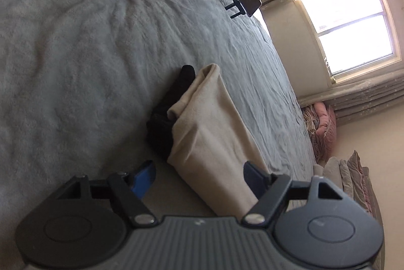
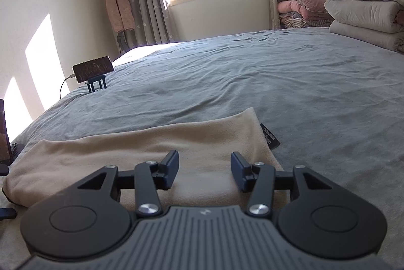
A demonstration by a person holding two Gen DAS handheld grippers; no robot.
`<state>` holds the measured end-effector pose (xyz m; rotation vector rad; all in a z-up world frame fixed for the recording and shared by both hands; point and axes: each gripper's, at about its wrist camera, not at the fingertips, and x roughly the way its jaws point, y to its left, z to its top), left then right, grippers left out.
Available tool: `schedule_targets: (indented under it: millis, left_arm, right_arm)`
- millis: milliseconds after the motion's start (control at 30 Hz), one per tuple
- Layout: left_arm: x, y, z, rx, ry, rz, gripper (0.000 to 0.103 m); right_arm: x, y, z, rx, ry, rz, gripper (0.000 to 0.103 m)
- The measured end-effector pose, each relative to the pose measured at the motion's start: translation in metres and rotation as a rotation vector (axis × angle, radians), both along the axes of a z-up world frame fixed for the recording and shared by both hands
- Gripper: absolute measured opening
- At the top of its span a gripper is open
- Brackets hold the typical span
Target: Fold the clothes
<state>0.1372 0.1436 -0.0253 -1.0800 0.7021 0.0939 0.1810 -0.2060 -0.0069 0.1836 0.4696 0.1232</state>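
Each tool, left (image 1: 198,175) and right (image 2: 203,169), has a dark grey ribbed body flanked by two round black discs. Black angled link arms pivot on shiny silver screws. The fingers (image 1: 144,177) carry dark blue pads (image 2: 238,170).

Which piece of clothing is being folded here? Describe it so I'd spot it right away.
Start at the big bed with the grey blanket facing the window. Near its front edge, just ahead of the open right gripper, lies a cream garment. It is the only pale, soft piece on the grey, with a small black label sticking out at its right corner and a dark cloth beside it.
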Motion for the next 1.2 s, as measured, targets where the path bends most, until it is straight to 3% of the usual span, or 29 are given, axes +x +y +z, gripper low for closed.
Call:
schedule_targets:
  millis: [200,267,333,433,633,800,833,967,1100,1200]
  left_arm:
    - [-0.009,-0.031,-0.011,0.063,-0.084,0.254,0.076]
    - [-0.013,-0.042,-0.013,0.095,-0.109,0.327,0.071]
    - [-0.017,-0.053,-0.016,0.128,-0.134,0.401,0.058]
    - [-0.018,-0.053,-0.019,0.139,-0.109,0.436,0.038]
    - [-0.020,-0.048,-0.020,0.145,-0.127,0.426,0.027]
    - [-0.021,-0.049,-0.016,0.168,-0.161,0.418,0.026]
    - [-0.021,-0.053,-0.011,0.188,-0.183,0.408,0.025]
    - [-0.022,-0.067,0.009,0.270,-0.276,0.366,0.025]
    - [-0.022,-0.081,0.029,0.352,-0.368,0.322,0.025]
    - [-0.019,-0.102,0.049,0.449,-0.445,0.248,0.025]
  right_arm:
    - [-0.003,0.007,0.006,0.026,-0.027,0.027,0.050]
    - [-0.005,0.012,0.009,0.019,-0.047,0.037,0.050]
    - [-0.007,0.021,0.013,0.020,-0.066,0.076,0.050]
    - [-0.011,0.035,0.019,0.014,-0.091,0.151,0.047]
    - [-0.013,0.056,0.020,0.027,-0.061,0.270,0.031]
    - [-0.010,0.071,0.004,-0.022,0.044,0.344,0.018]
    - [-0.008,0.075,-0.002,-0.041,0.084,0.361,0.018]
    - [-0.013,0.085,-0.009,-0.112,0.084,0.374,0.019]
    - [-0.009,0.074,-0.009,-0.040,0.100,0.378,0.020]
    - [-0.001,0.055,-0.004,0.095,0.131,0.374,0.023]
